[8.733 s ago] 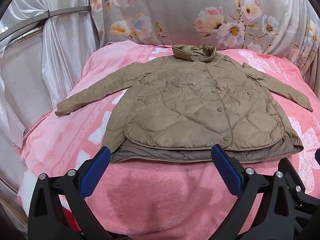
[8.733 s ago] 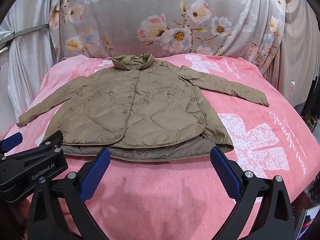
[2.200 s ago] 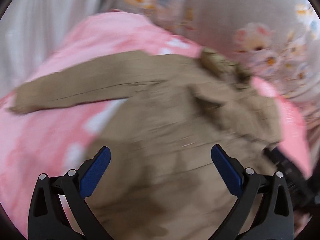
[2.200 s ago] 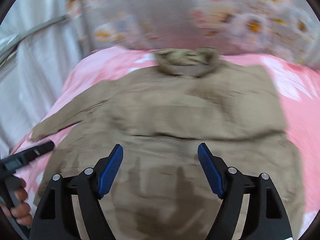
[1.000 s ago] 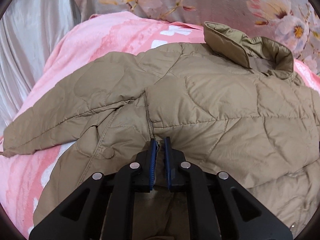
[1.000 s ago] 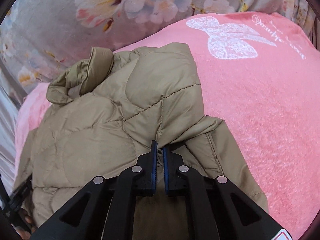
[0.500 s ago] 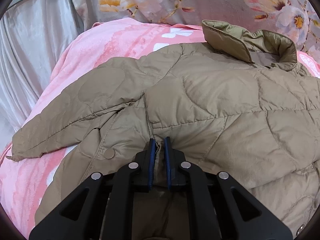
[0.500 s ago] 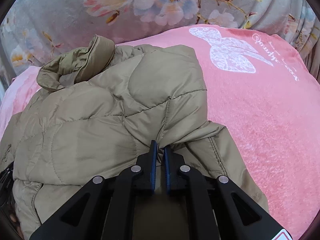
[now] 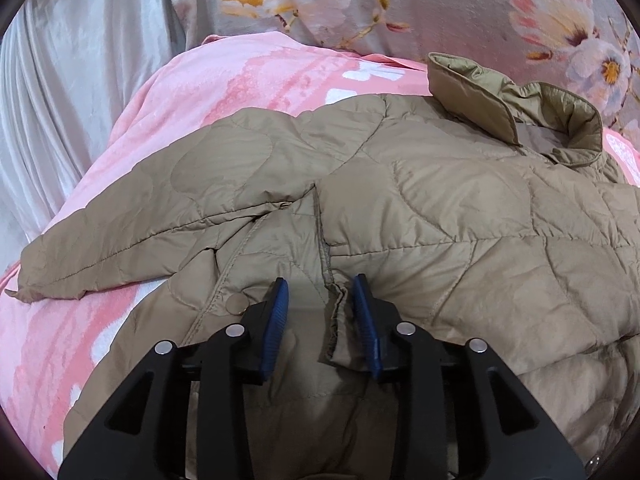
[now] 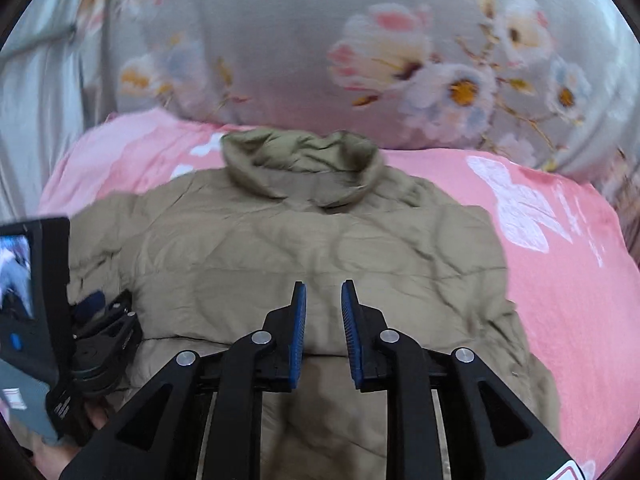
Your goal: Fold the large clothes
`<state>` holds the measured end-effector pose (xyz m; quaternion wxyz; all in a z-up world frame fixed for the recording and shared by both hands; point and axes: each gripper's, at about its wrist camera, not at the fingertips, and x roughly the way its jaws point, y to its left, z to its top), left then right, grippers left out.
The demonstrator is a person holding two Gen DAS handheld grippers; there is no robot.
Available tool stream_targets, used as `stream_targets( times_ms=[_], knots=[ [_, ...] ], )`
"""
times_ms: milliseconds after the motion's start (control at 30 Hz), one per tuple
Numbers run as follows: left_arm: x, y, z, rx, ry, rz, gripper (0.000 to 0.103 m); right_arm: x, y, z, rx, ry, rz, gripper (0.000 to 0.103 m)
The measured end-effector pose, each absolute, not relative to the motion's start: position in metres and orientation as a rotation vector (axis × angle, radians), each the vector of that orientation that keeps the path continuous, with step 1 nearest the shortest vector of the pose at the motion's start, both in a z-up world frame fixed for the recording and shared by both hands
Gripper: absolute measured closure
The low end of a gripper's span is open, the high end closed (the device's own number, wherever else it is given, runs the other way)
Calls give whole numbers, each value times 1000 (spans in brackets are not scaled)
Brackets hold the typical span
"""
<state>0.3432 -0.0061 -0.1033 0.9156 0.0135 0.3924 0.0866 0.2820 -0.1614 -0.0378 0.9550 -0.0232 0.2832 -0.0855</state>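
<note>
A tan quilted jacket [image 9: 460,216] lies on a pink blanket [image 9: 224,80], collar [image 9: 516,108] at the far side. Its right sleeve is folded across the body; the left sleeve [image 9: 132,228] still reaches out to the left. My left gripper [image 9: 320,292] is open just above the folded sleeve's cuff edge, holding nothing. In the blurred right wrist view the jacket [image 10: 320,248] lies below my right gripper [image 10: 323,292], which is partly open and empty above its middle. The left gripper's body [image 10: 100,344] shows at that view's left edge.
A floral grey cloth [image 9: 420,8] hangs behind the bed, and a pale curtain [image 9: 72,92] hangs on the left. The pink blanket [image 10: 560,264] extends to the right of the jacket with a white bow print [image 10: 516,208].
Both grippers were shut on the folded sleeve half a second ago; now both have opened and let it go. The right gripper has swung left and back over the jacket's middle.
</note>
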Motion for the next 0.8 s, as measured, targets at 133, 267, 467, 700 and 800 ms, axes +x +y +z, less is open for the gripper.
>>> stream_targets(
  times_ms=[133,267,467,700,800],
  knots=[
    [343,-6,-103,21,807,172,68,302,-166,-67,14,668,-162,91],
    [343,-7,-103,24,803,173,66,303,-169,-78,35,681,-149,91],
    [343,-7,-104,25,804,174,64,304,-163,-83,6,683,-164,90],
    [343,-7,-104,25,805,173,63,306,-165,-84,10,685,-162,90],
    [343,-7,-104,26,806,174,63,306,-166,-84,13,684,-161,90]
  ],
)
